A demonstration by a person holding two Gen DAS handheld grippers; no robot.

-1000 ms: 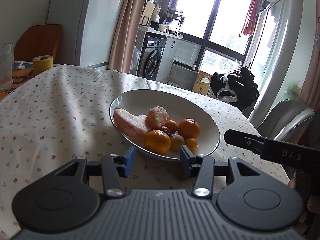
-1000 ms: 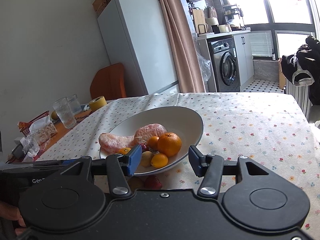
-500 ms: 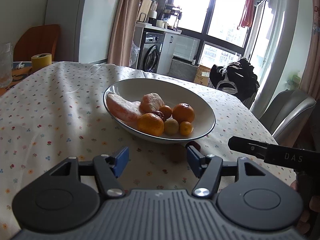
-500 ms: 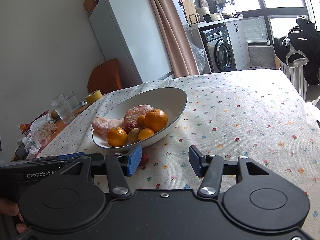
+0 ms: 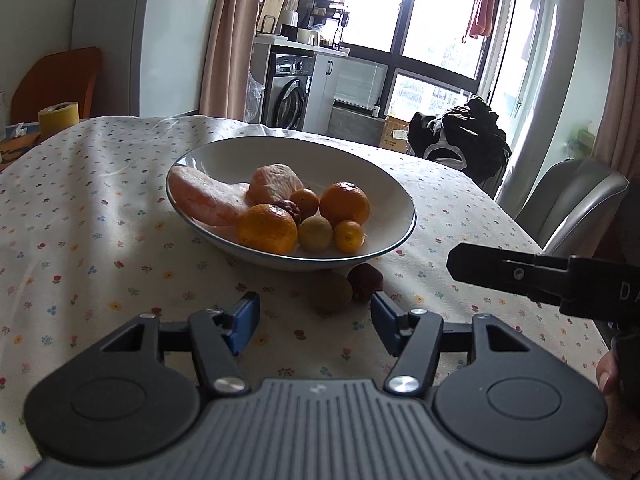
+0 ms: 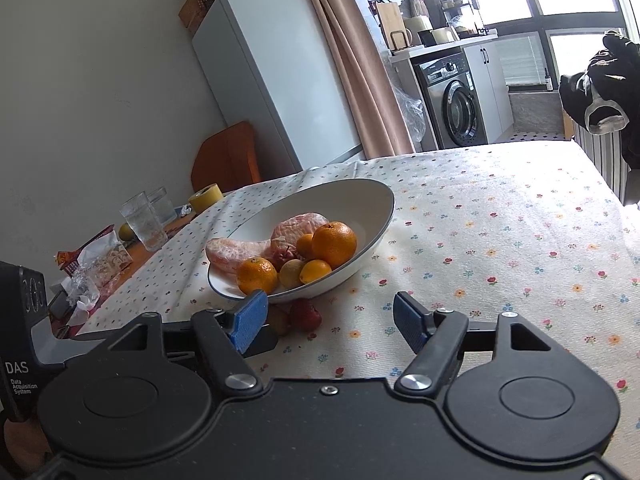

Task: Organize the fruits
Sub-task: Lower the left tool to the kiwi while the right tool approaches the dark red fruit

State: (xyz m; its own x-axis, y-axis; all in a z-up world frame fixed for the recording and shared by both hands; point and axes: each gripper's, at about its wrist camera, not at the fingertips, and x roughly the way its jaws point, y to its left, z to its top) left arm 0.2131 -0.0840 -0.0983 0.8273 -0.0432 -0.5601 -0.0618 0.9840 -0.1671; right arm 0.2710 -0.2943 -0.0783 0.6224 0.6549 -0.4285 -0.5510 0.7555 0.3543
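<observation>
White shallow oval bowl with dark rim (image 5: 404, 216) sits mid-bench on the floral-print tablecloth (image 5: 80, 216), long axis running left-right in the left wrist view. Contents: 2 large oranges (image 5: 267, 229), 2 small orange kumquat-like fruits (image 5: 349, 235), 1 pale yellow-green round fruit (image 5: 315, 233), 1 dark red wrinkled fruit (image 5: 291, 209), 2 peeled pink pomelo pieces (image 5: 206, 197); the long segment lies left-right along the bowl's left side. Outside the bowl, on the cloth just beside its near rim: 1 brown kiwi-like fruit (image 5: 332, 291) and 1 red fruit (image 5: 365, 282), touching each other. Left claw (image 5: 314, 320) spread, empty, just short of those two. Right claw (image 6: 335, 320) spread, empty, the red fruit (image 6: 305, 314) near its left finger. Two clear glasses (image 6: 145, 220) and a yellow tape roll (image 6: 206, 197) at the bench's far left.
</observation>
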